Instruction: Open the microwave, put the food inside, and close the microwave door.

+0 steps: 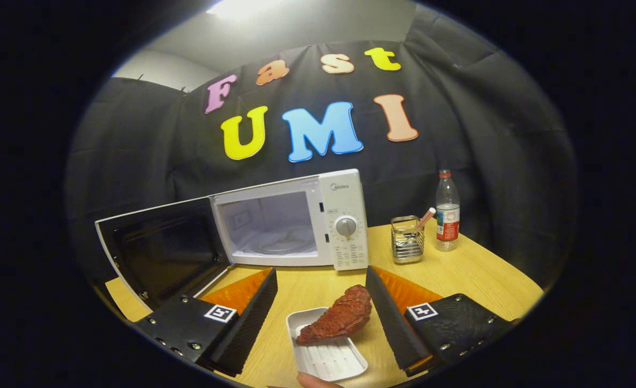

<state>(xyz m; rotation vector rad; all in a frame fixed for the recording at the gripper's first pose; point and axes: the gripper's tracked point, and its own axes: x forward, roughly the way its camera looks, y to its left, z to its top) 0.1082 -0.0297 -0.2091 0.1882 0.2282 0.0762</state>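
The white microwave point(344, 226) stands at the back of the wooden table point(307, 291) with its dark door point(161, 248) swung wide open to the left. A glass turntable point(285, 243) lies in the lit, empty cavity. A reddish-brown piece of food point(339, 318) rests slantwise on a white ribbed tray point(331, 362) between my fingers, its far end close to the right finger point(390, 318). My gripper point(320, 272) is open, and neither finger presses on the food. The left finger point(250, 318) is well apart from the tray.
A metal wire holder point(407, 240) with a striped straw stands right of the microwave, and a clear water bottle point(447, 213) stands beyond it. The table's edge curves away at the right. A person's fingertip point(312, 380) shows at the tray's near end.
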